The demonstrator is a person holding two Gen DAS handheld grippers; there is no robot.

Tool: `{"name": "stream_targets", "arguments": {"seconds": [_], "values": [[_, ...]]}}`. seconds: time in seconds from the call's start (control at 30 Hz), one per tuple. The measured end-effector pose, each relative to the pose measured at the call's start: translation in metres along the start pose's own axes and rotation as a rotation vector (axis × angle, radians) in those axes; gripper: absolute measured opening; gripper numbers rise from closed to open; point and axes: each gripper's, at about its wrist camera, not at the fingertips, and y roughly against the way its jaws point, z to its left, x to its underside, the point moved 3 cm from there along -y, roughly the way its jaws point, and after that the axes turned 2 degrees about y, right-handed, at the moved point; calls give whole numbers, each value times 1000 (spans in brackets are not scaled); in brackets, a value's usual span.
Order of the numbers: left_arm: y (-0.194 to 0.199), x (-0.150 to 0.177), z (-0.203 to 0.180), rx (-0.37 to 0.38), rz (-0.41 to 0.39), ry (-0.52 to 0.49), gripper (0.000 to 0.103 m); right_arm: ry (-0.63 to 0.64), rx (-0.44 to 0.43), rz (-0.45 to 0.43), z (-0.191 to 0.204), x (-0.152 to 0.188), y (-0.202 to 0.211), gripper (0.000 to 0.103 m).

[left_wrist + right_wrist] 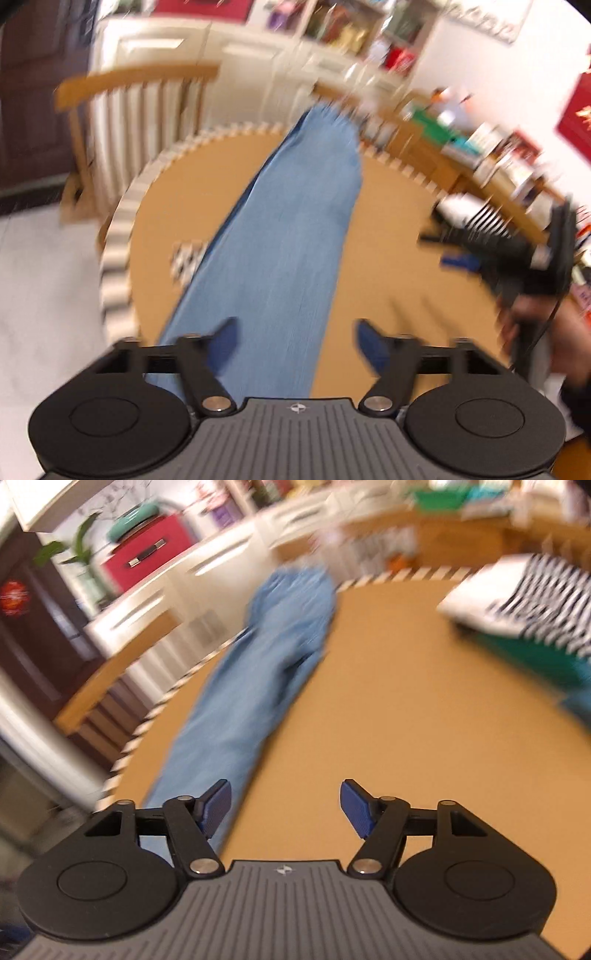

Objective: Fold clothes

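A pair of light blue jeans [288, 236] lies stretched lengthwise across a round tan table [399, 266]. My left gripper [295, 343] is open and empty, hovering over the near end of the jeans. In the right wrist view the jeans [258, 664] run along the left side of the table [399, 709]. My right gripper [284, 805] is open and empty, with its left finger over the near end of the jeans. The right gripper [524, 251] also shows at the right edge of the left wrist view, held by a hand. Both views are motion-blurred.
A stack of folded clothes [528, 598], striped black and white on top with green below, sits at the far right of the table. A wooden chair [140, 110] stands behind the table at left. Cabinets [155, 590] and cluttered shelves [480, 147] line the back.
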Motion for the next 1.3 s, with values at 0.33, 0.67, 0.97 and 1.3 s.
{"name": "stream_targets", "arguments": {"seconds": [0.33,0.67,0.97,1.3], "values": [[-187,-101,5,70,-38,-34,55,312,199,-167,27,-59,-93,29],[-228,-99,37,-19,66,-120,39,648,249,-75,44,-79,-228,44],[-230,-95,28,-26,67,-139,48,951,354,-128,59,-76,-252,18],[-230,-98,29,-5,88,-170,50,854,231,-62,6,-94,-221,3]]}}
